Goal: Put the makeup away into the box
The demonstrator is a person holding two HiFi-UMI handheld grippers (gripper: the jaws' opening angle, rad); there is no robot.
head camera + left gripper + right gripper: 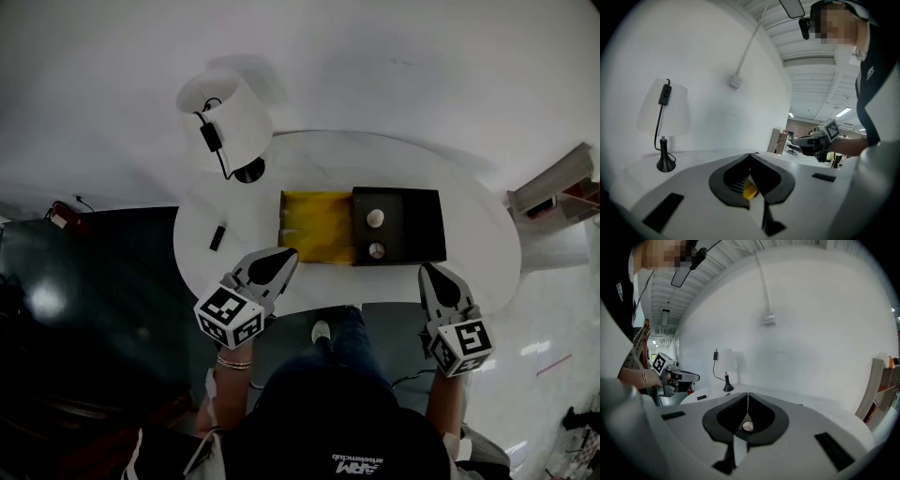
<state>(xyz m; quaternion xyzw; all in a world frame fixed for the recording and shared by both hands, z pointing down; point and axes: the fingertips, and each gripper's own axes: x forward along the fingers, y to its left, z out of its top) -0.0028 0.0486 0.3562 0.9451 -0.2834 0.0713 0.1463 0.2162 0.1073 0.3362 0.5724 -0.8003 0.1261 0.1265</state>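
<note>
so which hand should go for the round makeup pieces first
Right, probably: the right gripper sits nearer the round makeup pieces on the black tray; the left gripper faces the yellow box. Both jaws are shut.

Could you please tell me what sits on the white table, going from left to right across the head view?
Lamp → yellow part of the box → black part of the box, with two round makeup pieces lying in it.
</note>
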